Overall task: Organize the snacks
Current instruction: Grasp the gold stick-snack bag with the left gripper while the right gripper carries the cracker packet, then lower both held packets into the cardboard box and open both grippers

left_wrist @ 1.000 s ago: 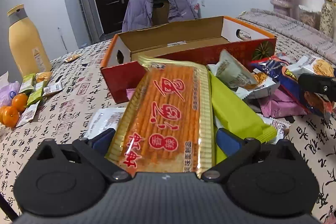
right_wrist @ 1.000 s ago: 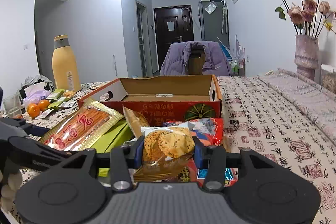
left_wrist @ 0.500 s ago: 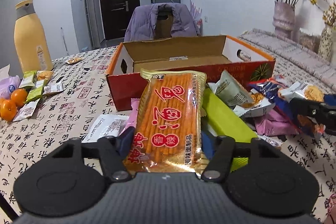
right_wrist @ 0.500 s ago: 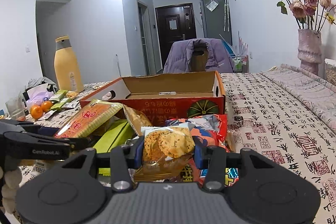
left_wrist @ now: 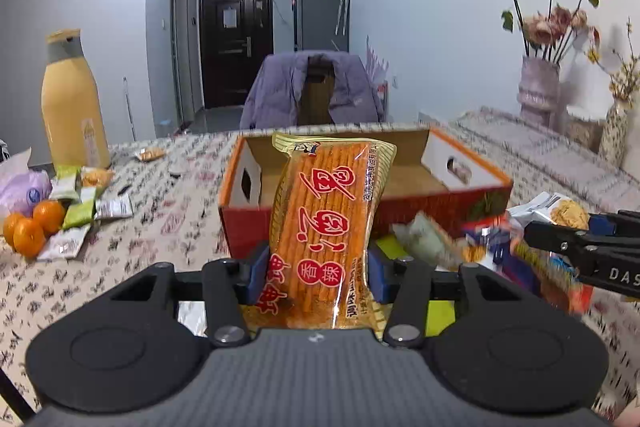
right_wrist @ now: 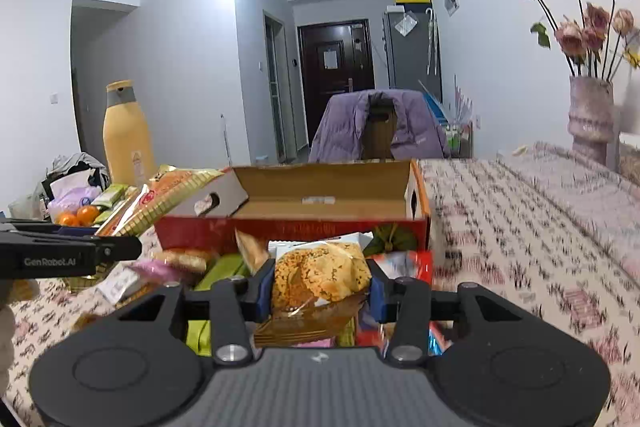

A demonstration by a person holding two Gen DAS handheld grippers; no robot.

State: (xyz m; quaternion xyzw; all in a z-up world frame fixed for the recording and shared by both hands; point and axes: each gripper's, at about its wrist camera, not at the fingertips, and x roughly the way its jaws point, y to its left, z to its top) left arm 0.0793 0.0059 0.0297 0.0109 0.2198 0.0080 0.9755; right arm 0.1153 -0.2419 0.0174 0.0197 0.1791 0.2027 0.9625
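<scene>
From the left wrist view, the counter [left_wrist: 168,227] wears a pale cloth printed with dark and red characters, and the room behind shows a dark door, grey walls and one chair draped in a purple jacket [left_wrist: 312,87]. The left claw [left_wrist: 314,269] pinches one orange stick-snack packet [left_wrist: 324,227], raised upright just in front of the one open red cardboard box [left_wrist: 400,195]. Three oranges [left_wrist: 34,227] and one tall yellow bottle [left_wrist: 74,107] sit at the far left, two vases of dried flowers at the right. From the right wrist view, the same cloth runs off to the right beside one vase [right_wrist: 591,119]. The right claw [right_wrist: 320,289] pinches one clear cookie packet [right_wrist: 320,273] above the loose snack pile [right_wrist: 188,267], near the box [right_wrist: 328,195].
</scene>
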